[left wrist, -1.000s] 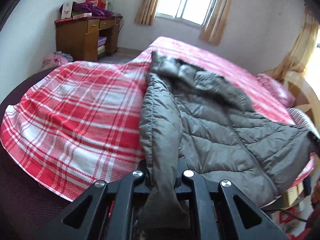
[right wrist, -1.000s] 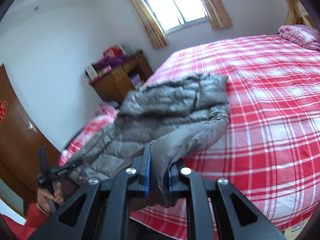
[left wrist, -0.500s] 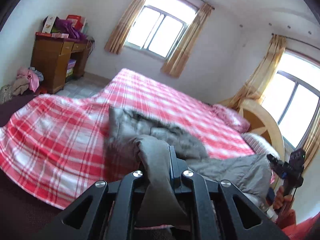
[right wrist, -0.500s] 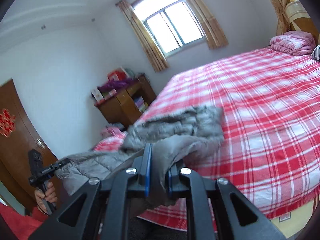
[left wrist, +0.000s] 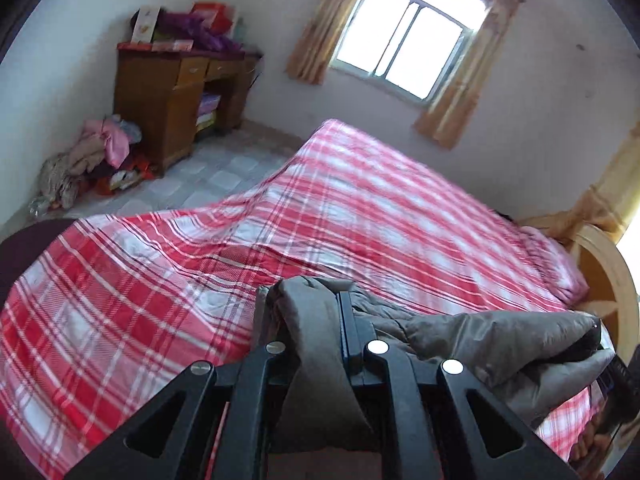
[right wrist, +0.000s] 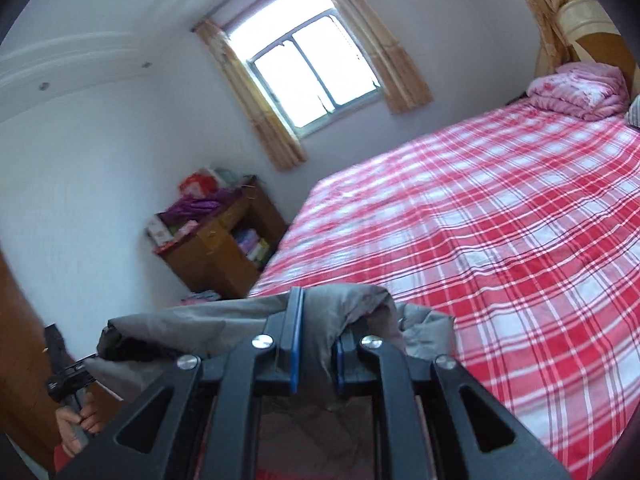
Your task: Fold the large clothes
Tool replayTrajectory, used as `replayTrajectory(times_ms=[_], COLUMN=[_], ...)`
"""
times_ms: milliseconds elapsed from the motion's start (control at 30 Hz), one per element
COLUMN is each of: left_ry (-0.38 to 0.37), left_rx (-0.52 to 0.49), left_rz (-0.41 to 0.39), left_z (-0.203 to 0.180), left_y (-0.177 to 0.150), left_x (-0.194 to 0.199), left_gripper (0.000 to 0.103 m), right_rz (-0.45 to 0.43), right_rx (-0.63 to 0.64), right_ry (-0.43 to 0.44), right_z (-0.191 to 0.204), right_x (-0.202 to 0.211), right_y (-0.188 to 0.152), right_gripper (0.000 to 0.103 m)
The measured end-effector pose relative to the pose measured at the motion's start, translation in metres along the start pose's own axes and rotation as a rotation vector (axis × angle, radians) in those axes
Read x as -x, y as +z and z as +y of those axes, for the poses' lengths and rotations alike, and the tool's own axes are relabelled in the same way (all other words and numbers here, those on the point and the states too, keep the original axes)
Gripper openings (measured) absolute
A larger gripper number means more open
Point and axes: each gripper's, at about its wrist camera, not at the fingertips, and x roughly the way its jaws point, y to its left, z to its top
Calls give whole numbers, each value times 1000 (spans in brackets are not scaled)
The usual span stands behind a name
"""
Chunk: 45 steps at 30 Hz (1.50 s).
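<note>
A grey quilted jacket (left wrist: 472, 336) hangs stretched between my two grippers, lifted off the bed. My left gripper (left wrist: 306, 312) is shut on one edge of it; grey fabric bulges up between the fingers. My right gripper (right wrist: 318, 316) is shut on the other edge of the jacket (right wrist: 192, 320), which runs left toward the other hand. The jacket's lower part is hidden below the grippers in both views.
The bed (left wrist: 360, 208) has a red and white plaid sheet (right wrist: 500, 220), with a pink folded quilt (right wrist: 576, 84) at its head by the wooden headboard (left wrist: 608, 276). A wooden desk (left wrist: 172, 92) with clutter and a clothes pile (left wrist: 88, 160) stand by the far wall.
Both grippers have risen and pulled back with the jacket. It has lifted fully off the sheet and now hangs between the grippers.
</note>
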Motion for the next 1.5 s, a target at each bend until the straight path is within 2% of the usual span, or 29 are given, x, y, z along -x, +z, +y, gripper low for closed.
replayTrajectory(times_ms=[67, 200, 267, 333, 367, 433, 500, 567, 600, 667, 700, 733, 800, 833, 867, 900, 933, 967, 1067, 1100, 1133, 1167, 1233, 1267, 1300, 1400, 1500], left_ry=[58, 188, 200, 161, 123, 16, -109, -203, -246, -301, -315, -300, -183, -151, -119, -87, -59, -22, 71, 70, 57, 47, 57, 60, 74, 205, 297], left_rx=[7, -19, 8, 77, 124, 220, 301, 367, 405, 451, 459, 455, 405, 379, 346, 311, 271, 211, -24, -65, -124, -163, -212, -237, -265, -349, -375], left_rz=[37, 133, 176, 213, 229, 259, 288, 310, 311, 266, 232, 197, 91, 67, 60, 62, 61, 54, 35, 37, 45, 52, 65, 69, 65, 35, 52], left_z=[-2, -3, 6, 21, 30, 47, 65, 77, 85, 94, 96, 97, 97, 97, 93, 88, 80, 68, 10, 1, -22, -41, -75, -88, -100, -118, -104], left_y=[6, -3, -10, -15, -16, -17, -17, -14, -8, 6, 12, 19, 36, 41, 45, 47, 46, 44, 30, 30, 24, 17, 7, 4, 1, -7, -13], left_x=[-46, -129, -156, -175, -182, -194, -200, -199, -193, -172, -158, -147, -109, -96, -84, -75, -70, -65, -65, -72, -78, -84, -103, -112, -122, -155, -183], left_gripper=[10, 11, 12, 14, 14, 16, 18, 24, 31, 44, 59, 79, 93, 93, 93, 93, 93, 93, 93, 93, 93, 93, 93, 93, 93, 93, 93], right_rz=[28, 89, 127, 168, 198, 241, 233, 219, 223, 233, 243, 255, 278, 281, 263, 233, 184, 130, -44, -71, -81, -72, -9, 27, 56, 141, 211], right_rx=[0, -15, 4, 15, 19, 24, 1, -31, -47, -86, -98, -109, -134, -143, -148, -145, -137, -126, -9, 52, 115, 183, 289, 320, 340, 371, 372], right_ry=[-93, -229, -299, -352, -372, -389, -371, -351, -339, -302, -287, -275, -253, -245, -234, -226, -220, -220, -293, -321, -321, -298, -251, -243, -232, -246, -275], right_z=[-11, -45, -62, -78, -86, -99, -110, -118, -121, -128, -128, -129, -130, -128, -125, -121, -115, -109, -67, -48, -30, -10, 28, 44, 54, 72, 64], right_x=[-45, -113, -146, -172, -186, -203, -209, -207, -207, -203, -202, -202, -196, -190, -179, -172, -155, -137, -85, -81, -80, -82, -104, -119, -133, -187, -235], right_y=[0, -25, -42, -57, -65, -78, -89, -93, -93, -92, -91, -90, -83, -78, -70, -64, -55, -44, -11, -5, -1, 2, -1, -6, -11, -34, -59], right_gripper=[16, 16, 17, 21, 26, 36, 39, 42, 42, 47, 49, 51, 56, 62, 74, 82, 97, 103, 103, 103, 98, 79, 57, 52, 50, 49, 49])
